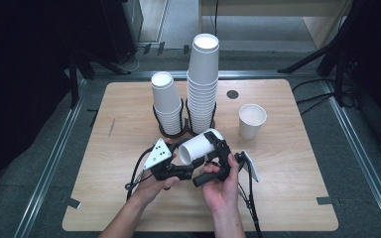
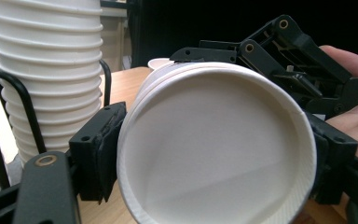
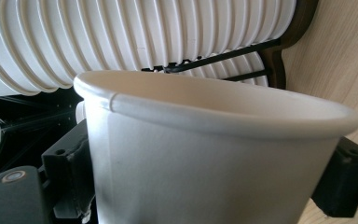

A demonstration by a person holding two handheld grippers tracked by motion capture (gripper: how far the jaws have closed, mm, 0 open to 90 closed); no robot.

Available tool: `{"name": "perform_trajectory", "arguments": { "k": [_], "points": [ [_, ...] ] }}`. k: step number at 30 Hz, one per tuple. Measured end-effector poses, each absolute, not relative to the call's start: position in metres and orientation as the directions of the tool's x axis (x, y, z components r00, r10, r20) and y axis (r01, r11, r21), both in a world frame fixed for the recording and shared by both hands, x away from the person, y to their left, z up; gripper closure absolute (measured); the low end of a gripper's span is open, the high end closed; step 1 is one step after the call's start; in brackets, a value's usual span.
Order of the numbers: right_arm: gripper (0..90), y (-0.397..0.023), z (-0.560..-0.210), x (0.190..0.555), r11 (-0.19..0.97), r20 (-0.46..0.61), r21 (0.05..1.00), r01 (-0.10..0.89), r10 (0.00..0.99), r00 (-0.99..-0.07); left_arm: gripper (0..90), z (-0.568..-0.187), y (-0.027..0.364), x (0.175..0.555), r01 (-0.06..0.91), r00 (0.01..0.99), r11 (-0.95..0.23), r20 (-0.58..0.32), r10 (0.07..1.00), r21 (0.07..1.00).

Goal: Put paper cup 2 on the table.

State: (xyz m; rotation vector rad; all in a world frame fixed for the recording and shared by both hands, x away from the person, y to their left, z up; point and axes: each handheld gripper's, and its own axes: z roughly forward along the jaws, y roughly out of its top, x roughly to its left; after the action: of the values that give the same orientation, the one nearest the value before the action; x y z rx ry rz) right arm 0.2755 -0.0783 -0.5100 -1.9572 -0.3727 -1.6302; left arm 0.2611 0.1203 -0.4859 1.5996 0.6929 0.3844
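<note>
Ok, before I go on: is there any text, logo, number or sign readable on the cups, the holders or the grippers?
None: no readable text in any view.
Held cup: plain white, no print.
Two stacks in black wire holders, and the lone cup: plain white.
Grey plate on the left gripper: only small dark dots, not characters.
Table: bare wood with a dark round spot, no marking.
</note>
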Motion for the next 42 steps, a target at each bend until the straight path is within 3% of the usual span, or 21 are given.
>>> {"name": "perform_trajectory", "arguments": {
  "k": [7, 29, 42],
  "points": [
    [13.8, -0.082, -0.508, 0.275, -0.824, 0.972, -0.213, 0.525, -0.127, 0.196, 1.8, -0.482, 0.122, 0.263, 0.236, 0.739, -0.049, -0.146, 0.657, 0.971],
    [13.8, -0.121, -0.501, 0.279, -0.923, 0.99, -0.1, 0.372, -0.053, 0.134, 1.2, -0.479, 0.132, 0.266, 0.287, 0.735, -0.022, -0.205, 0.646, 0.958],
    [14.0, -0.137, -0.484, 0.272, -0.949, 0.988, 0.122, 0.292, 0.143, 0.053, 1.2, -0.477, 0.14, 0.267, 0.289, 0.716, -0.006, -0.211, 0.665, 0.957]
  ]
}}
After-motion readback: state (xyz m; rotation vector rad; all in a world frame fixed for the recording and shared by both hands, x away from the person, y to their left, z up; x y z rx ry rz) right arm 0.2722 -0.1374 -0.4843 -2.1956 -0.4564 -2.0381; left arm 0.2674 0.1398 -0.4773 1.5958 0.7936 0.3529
